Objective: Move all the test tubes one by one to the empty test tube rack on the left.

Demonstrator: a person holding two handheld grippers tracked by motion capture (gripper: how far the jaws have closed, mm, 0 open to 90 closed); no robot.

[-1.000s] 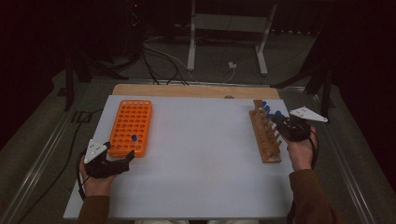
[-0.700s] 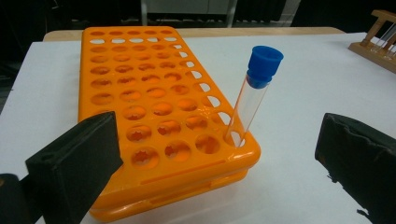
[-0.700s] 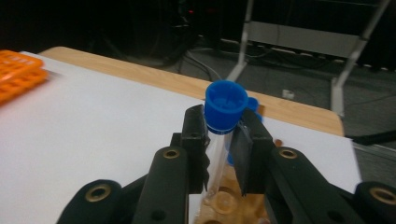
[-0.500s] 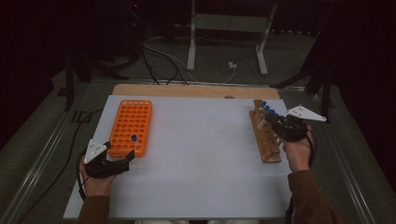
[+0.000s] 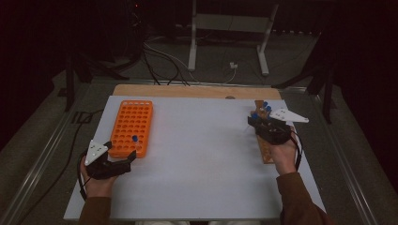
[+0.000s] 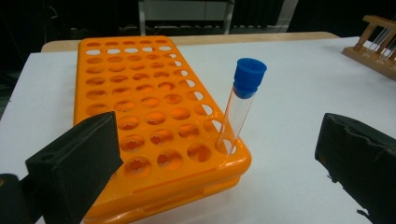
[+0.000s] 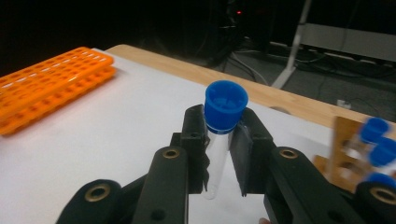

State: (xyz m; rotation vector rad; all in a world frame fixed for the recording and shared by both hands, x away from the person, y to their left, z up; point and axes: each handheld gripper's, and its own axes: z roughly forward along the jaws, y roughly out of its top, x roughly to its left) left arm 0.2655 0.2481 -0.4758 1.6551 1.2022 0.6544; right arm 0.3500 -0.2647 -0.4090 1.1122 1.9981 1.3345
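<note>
Right claw (image 5: 253,123) shifted left over white table (image 5: 202,164).

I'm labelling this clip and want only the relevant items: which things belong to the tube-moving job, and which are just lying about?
In the job:
- test tube with blue cap, held in the right gripper
- wooden rack
- orange rack, one capped tube in it
- left gripper, open beside it

Lying about:
- metal stand
- floor cables

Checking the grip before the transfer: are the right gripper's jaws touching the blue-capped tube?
Touching. In the right gripper view the right gripper has both jaws pressed against the blue-capped tube just under its cap.
</note>
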